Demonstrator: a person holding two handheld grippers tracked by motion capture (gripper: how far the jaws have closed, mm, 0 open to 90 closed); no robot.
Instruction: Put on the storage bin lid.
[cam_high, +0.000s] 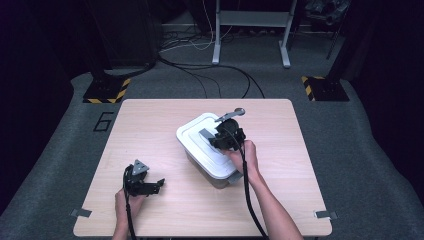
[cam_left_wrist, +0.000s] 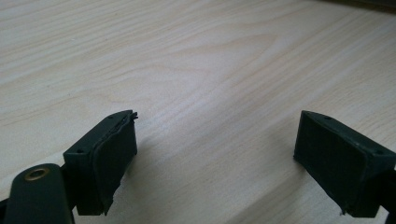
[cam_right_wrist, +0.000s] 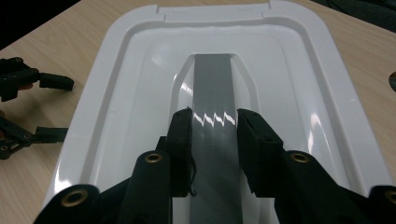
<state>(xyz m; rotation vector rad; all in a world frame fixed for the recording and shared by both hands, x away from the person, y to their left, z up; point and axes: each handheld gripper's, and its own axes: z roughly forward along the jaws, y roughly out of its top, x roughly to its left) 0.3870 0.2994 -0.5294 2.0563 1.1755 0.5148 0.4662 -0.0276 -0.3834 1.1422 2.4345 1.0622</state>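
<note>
A white lid (cam_high: 196, 141) (cam_right_wrist: 116, 79) with a grey strip handle (cam_high: 206, 134) (cam_right_wrist: 212, 84) sits on a clear plastic box (cam_high: 212, 178) in the middle of the table. My right gripper (cam_high: 214, 137) (cam_right_wrist: 214, 122) comes over the lid from the near right, and its jaws are shut on the handle, one pad on each side. My left gripper (cam_high: 157, 186) (cam_left_wrist: 215, 140) rests low over bare wood at the front left, away from the box. Its jaws are wide open with nothing between them. It also appears at the left of the right gripper view, left gripper (cam_right_wrist: 53, 109).
A grey spoon-like utensil (cam_high: 231, 115) lies just behind the box. The wooden table (cam_high: 150, 125) has bare room at the left and front. Grey tape tabs mark its front corners. Beyond it are carpet, cables and stand bases (cam_high: 106, 90).
</note>
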